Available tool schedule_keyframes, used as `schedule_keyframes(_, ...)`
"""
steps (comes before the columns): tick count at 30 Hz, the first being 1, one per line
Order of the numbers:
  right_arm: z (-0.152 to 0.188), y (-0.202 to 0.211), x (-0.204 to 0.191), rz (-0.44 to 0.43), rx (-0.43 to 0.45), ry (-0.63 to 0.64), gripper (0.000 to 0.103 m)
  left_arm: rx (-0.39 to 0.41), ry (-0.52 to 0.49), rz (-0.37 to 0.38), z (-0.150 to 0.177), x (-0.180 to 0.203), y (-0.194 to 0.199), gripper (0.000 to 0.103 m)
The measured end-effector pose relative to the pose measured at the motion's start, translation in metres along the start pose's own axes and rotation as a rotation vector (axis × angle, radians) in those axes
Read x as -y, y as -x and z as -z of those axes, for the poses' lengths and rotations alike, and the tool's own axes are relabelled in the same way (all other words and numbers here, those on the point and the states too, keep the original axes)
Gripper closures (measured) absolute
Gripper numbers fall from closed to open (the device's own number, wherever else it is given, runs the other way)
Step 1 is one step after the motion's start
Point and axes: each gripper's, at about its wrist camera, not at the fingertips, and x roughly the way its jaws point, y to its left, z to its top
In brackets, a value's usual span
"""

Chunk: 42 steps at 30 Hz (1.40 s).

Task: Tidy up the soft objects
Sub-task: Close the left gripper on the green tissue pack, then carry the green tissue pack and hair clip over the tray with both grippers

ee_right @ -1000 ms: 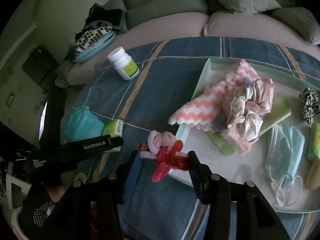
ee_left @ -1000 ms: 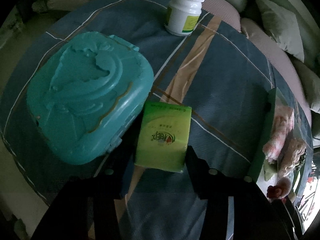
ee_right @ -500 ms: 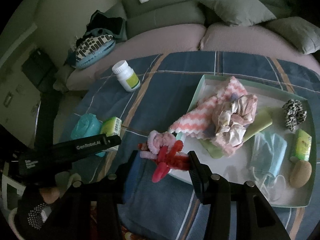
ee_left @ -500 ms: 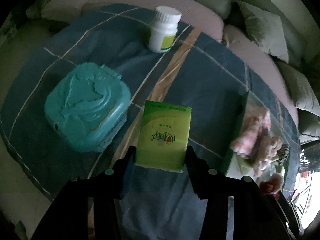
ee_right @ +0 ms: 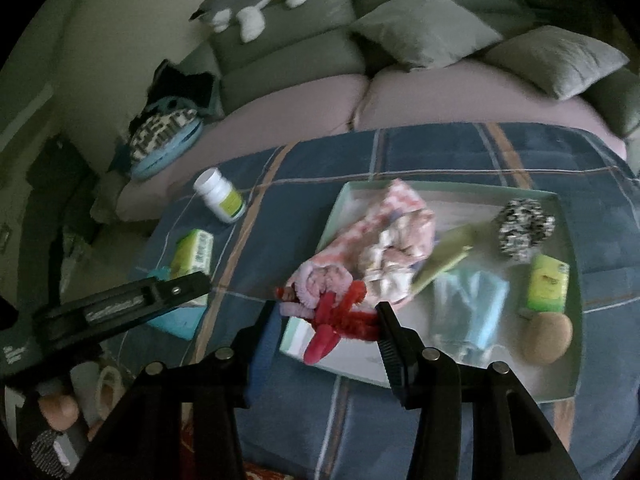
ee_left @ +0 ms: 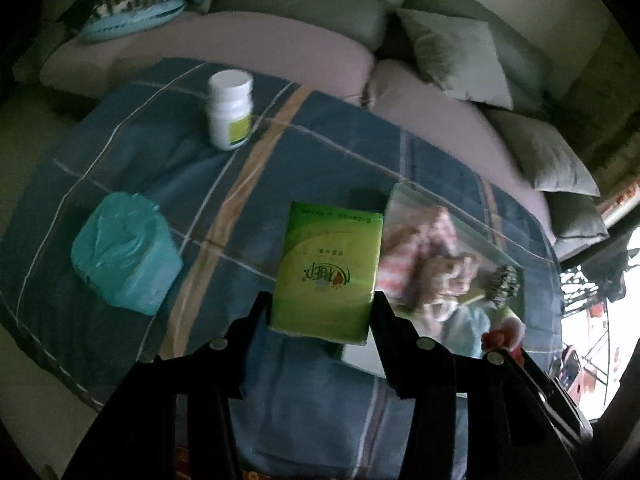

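Observation:
My left gripper (ee_left: 322, 312) is shut on a green tissue pack (ee_left: 326, 272) and holds it in the air above the blue checked cloth, just left of the pale green tray (ee_left: 436, 208). The pack also shows in the right wrist view (ee_right: 192, 256). My right gripper (ee_right: 326, 320) is shut on a red and pink fuzzy toy (ee_right: 332, 308), held over the tray's near left corner (ee_right: 296, 344). The tray holds a pink zigzag towel (ee_right: 384, 232), a leopard scrunchie (ee_right: 520, 228), a blue face mask (ee_right: 468, 304), another green tissue pack (ee_right: 546, 284) and a brown round puff (ee_right: 548, 334).
A teal plastic case (ee_left: 124, 260) and a white pill bottle (ee_left: 230, 110) stand on the cloth at the left. A sofa with grey cushions (ee_right: 420, 36) and a plush dog (ee_right: 248, 4) runs along the back. The left gripper's body (ee_right: 112, 308) crosses the right view.
My left gripper has lifted the green tissue pack off the cloth beside the teal case and carried it right toward the tray. My right gripper has risen, still holding the toy.

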Motion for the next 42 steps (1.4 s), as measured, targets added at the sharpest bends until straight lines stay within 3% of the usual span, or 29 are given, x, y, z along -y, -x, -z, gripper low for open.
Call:
schedule_keyframes(11, -0.003, 0.036, 0.059, 0.073, 0.078, -0.137, 0.052, 0.034, -0.124, 0.061, 0.008, 0.048, 0.019, 0.053)
schedule_keyframes(19, 0.002, 0.041, 0.093, 0.100, 0.089, -0.209, 0.052, 0.007, -0.207, 0.077, 0.018, 0.077, 0.008, 0.052)
schedule_keyframes(27, 0.009, 0.037, 0.116, 0.113, 0.077, -0.268, 0.052, -0.033, -0.260, 0.073, 0.028, 0.095, -0.012, 0.052)
schedule_keyframes(42, 0.020, 0.003, 0.130, 0.141, -0.007, -0.293, 0.052, -0.146, -0.268, 0.048, 0.042, 0.092, -0.063, 0.052)
